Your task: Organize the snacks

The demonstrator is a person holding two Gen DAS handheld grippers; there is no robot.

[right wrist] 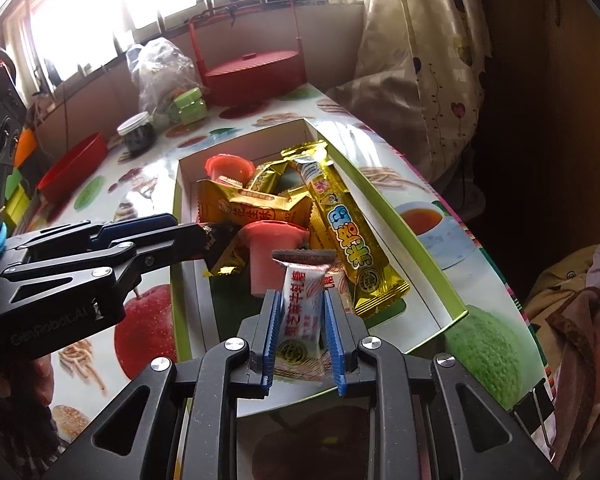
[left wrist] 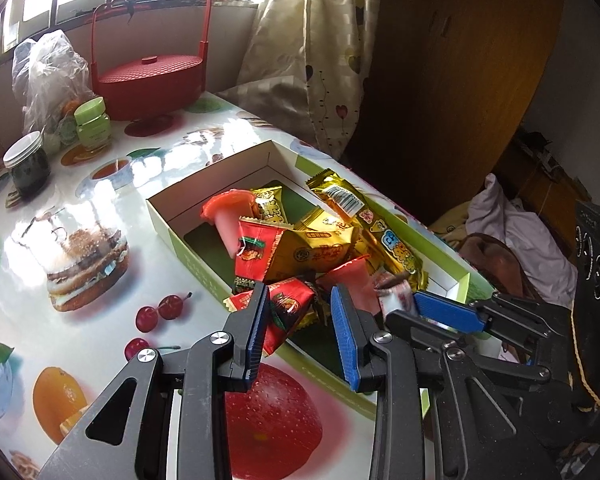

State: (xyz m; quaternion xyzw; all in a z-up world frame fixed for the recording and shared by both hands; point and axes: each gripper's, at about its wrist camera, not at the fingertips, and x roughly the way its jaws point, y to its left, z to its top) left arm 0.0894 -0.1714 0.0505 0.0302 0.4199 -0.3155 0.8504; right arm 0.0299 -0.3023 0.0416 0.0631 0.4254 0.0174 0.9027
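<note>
A green-and-white cardboard box (left wrist: 160, 216) (right wrist: 404, 240) lies on the fruit-print table and holds several snacks. Among them are a long gold bar (left wrist: 380, 232) (right wrist: 344, 240), gold packets (left wrist: 320, 244) (right wrist: 252, 212) and pink jelly cups (left wrist: 228, 216) (right wrist: 272, 248). My left gripper (left wrist: 300, 290) (right wrist: 202, 240) is over the box's near wall, shut on a red packet (left wrist: 288, 312). My right gripper (right wrist: 302, 296) (left wrist: 404, 306) hangs over the box's near right end. A white packet (right wrist: 304, 316) (left wrist: 396, 298) stands upright between its pads, with a thin gap on the right side.
A red lidded basket with a tall handle (left wrist: 152, 80) (right wrist: 252, 72) stands at the back. A plastic bag (left wrist: 48, 68), a green jar (left wrist: 92, 124) and a dark jar (left wrist: 26, 168) sit back left. A red bowl (right wrist: 72, 168) lies left. The table edge runs just right of the box.
</note>
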